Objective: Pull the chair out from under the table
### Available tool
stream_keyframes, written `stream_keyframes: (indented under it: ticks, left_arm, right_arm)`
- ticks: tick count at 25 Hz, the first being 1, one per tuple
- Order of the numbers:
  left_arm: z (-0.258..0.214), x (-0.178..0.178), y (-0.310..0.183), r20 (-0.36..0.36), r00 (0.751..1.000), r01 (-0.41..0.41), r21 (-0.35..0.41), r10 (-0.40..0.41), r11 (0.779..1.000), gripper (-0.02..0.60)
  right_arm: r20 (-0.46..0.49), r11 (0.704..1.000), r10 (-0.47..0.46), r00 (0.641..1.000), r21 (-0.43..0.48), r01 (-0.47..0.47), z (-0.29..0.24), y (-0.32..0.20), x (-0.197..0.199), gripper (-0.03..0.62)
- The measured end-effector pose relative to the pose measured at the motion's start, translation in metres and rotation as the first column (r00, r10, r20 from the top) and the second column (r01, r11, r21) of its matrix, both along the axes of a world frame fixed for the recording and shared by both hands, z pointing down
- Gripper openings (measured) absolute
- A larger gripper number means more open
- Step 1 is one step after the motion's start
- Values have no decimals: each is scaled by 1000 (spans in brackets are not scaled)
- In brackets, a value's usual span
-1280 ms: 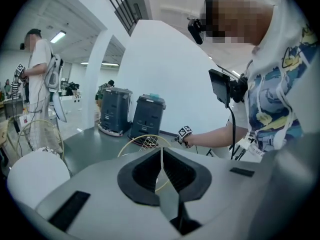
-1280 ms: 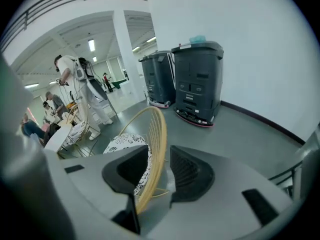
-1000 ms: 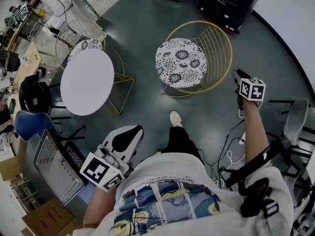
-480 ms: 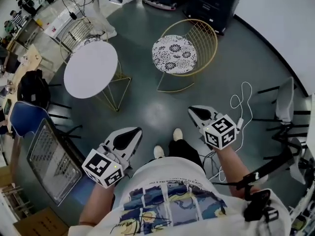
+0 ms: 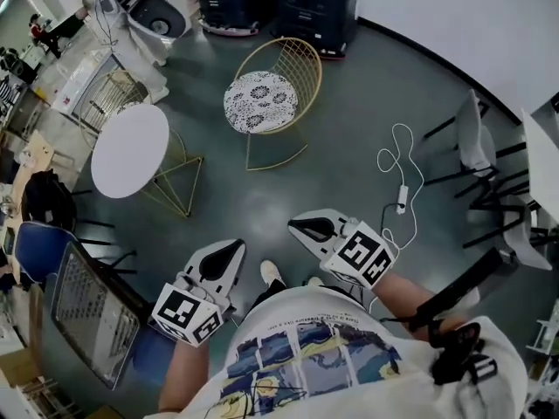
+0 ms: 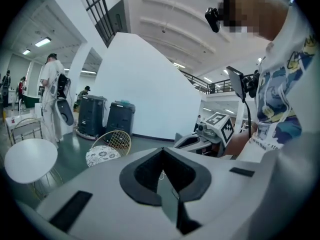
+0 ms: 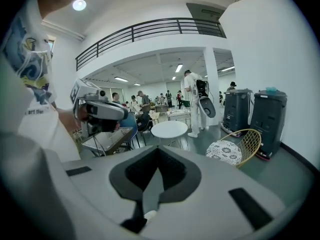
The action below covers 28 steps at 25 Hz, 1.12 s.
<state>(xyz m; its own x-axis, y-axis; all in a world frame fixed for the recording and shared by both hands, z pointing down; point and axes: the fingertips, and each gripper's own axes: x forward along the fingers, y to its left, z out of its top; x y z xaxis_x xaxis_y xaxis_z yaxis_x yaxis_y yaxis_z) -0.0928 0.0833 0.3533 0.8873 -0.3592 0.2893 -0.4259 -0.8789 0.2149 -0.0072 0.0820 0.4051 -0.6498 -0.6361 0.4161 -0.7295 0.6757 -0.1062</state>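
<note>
Chair: the gold wire chair [image 5: 266, 94] with a black-and-white patterned seat cushion [image 5: 255, 101] stands on the grey floor, clear of the bench and just to its right in the head view, with open floor between them.
Bench: a round white top [image 5: 129, 149] on a gold wire base; a second wire chair [image 5: 109, 99] stands at its far side.
Containers: two dark bins [image 5: 316, 7] stand against the wall beyond the chair; what they hold cannot be seen.
Left tool: the left tool [image 5: 229, 251] is held low in front of the person's body, its jaws drawn together with nothing between them.
Right tool: the right tool [image 5: 306, 228] is held beside the left one, its jaws likewise together and empty.
Chair against tools: the chair is well apart from both, farther out across the floor, and neither tool touches it.
Floor: a white cable [image 5: 402, 168] lies loose to the right of the chair.
</note>
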Motion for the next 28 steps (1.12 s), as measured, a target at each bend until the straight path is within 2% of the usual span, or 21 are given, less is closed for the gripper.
stream_keyframes:
  ticks: [7, 11, 16, 23, 28]
  left_arm:
    - [1, 55, 87, 18, 999, 43, -35, -43, 998, 9]
    - [13, 68, 131, 54, 998, 48, -72, -44, 996, 9]
    - [20, 63, 159, 86, 996, 29, -88, -22, 996, 9]
    - [11, 55, 176, 73, 997, -24, -55, 28, 998, 9]
    - [15, 32, 179, 64, 998, -14, -71, 19, 997, 9]
  right_arm:
    - [30, 996, -85, 996, 19, 84, -4, 86, 36, 11]
    - [51, 993, -115, 992, 32, 114, -2, 121, 44, 11]
    - [58, 991, -123, 991, 64, 120, -9, 145, 31, 11]
    - [35, 990, -105, 994, 101, 101, -19, 166, 15, 11]
    - [18, 990, -113, 993, 81, 112, -12, 171, -5, 11]
